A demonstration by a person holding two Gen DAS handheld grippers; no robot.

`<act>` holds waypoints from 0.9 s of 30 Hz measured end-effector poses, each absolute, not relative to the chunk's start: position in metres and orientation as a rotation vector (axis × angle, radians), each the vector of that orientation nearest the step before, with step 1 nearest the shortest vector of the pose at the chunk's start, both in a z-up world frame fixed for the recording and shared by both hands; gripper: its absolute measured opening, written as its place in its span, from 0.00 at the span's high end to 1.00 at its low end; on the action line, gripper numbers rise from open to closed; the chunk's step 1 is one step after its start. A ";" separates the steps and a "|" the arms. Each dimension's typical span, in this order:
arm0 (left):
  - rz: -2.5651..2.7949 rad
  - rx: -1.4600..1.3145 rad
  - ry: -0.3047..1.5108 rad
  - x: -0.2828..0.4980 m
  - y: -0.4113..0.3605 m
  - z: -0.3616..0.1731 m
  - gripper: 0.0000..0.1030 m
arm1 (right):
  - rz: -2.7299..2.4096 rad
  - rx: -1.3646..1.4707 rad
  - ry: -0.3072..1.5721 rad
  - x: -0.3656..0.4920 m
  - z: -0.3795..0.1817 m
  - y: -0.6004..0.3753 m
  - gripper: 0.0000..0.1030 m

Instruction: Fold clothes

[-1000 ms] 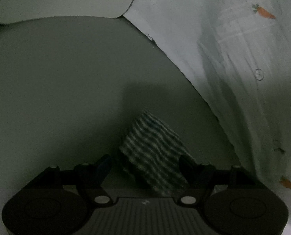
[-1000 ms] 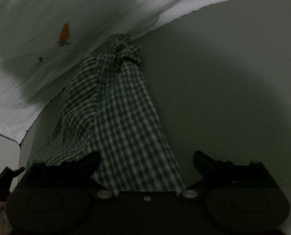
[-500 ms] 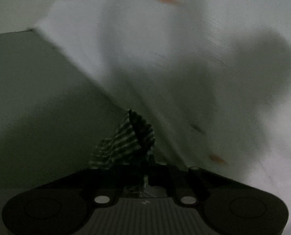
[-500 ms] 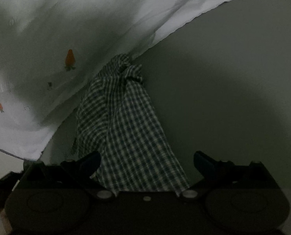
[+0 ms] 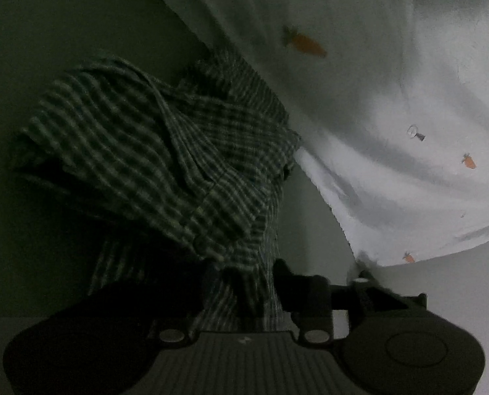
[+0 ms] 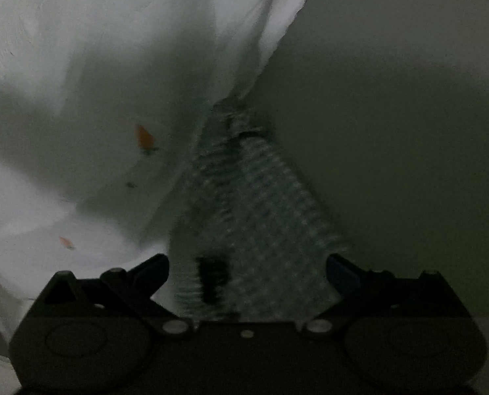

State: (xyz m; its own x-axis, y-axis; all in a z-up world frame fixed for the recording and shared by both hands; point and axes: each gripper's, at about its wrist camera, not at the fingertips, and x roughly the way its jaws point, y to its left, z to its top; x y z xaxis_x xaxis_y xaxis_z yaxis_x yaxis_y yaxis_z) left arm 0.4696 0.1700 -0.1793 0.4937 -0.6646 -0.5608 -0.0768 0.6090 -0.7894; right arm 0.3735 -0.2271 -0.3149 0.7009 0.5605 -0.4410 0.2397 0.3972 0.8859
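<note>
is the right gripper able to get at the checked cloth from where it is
Probably yes: the checked cloth already lies between the open fingers of the right gripper, with nothing in front of it. The white carrot-print fabric sits off to one side.

Left wrist view: checked cloth [image 5: 165, 164] bunched mid-frame, white carrot-print fabric [image 5: 392, 98] fills upper right. Bare desk [image 5: 63, 33] free at upper left.
</note>
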 end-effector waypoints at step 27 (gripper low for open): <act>-0.195 -0.920 0.957 0.425 0.227 -0.174 0.53 | 0.532 0.925 0.939 0.455 -0.297 -0.114 0.97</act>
